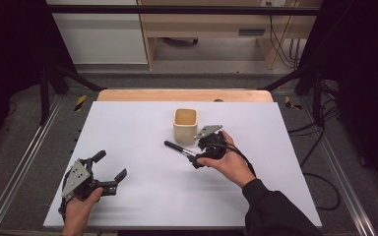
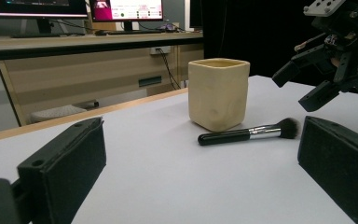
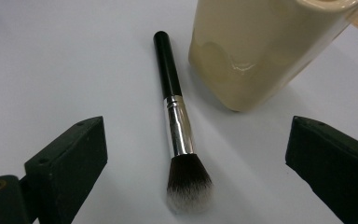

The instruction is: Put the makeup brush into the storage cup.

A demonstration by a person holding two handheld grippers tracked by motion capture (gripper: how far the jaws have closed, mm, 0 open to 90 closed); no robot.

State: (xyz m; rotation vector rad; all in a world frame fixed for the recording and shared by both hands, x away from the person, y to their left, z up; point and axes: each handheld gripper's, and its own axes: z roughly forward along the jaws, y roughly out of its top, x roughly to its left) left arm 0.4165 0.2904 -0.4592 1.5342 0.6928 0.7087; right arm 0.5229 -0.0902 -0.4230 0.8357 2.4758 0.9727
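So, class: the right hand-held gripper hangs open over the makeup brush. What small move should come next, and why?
Probably lower the right hand-held gripper and close on the brush: it lies flat between the open jaws, untouched, beside the cup.

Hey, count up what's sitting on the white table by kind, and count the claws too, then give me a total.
Makeup brush: 1, lying flat beside the cup
Cream cup: 1, upright
Claws: 2, the left claw and the right claw, both open
Total: 4
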